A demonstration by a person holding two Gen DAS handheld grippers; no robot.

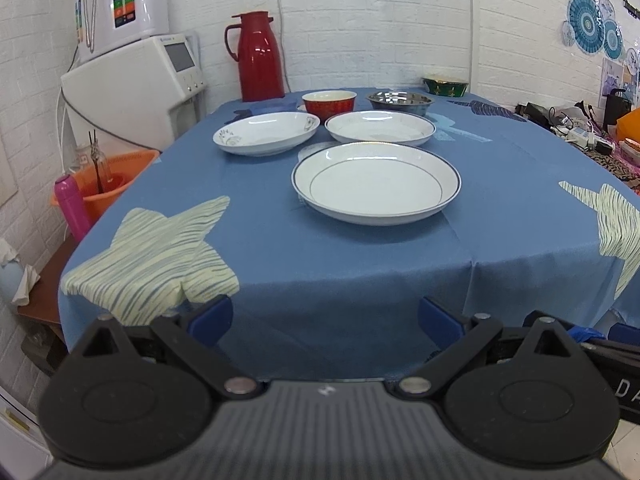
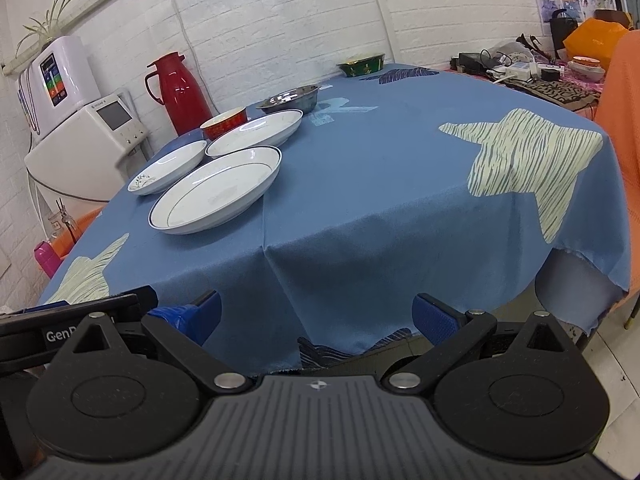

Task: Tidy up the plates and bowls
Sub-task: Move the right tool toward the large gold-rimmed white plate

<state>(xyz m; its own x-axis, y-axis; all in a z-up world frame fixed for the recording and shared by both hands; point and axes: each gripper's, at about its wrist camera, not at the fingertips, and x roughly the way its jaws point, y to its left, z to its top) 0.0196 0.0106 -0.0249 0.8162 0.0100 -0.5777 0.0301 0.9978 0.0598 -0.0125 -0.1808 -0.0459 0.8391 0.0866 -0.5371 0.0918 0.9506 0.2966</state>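
Where cloth spreads, three plates (image 1: 376,182), three bowls (image 1: 329,105).

Black gripper (image 1: 325,318) — blue fingertip pads (image 1: 212,316)

**Counting the dishes**

I am looking at three white plates: the blue-rimmed plate (image 1: 376,182), the flower-patterned plate (image 1: 266,134) and the plain-rimmed plate (image 1: 380,128). I am counting three bowls behind them: one red bowl (image 1: 329,104), one steel bowl (image 1: 401,102), one green bowl (image 1: 445,85). I am also seeing one red thermos (image 1: 258,58), and I am holding two tools, left tool (image 1: 324,316) and right tool (image 2: 316,312).
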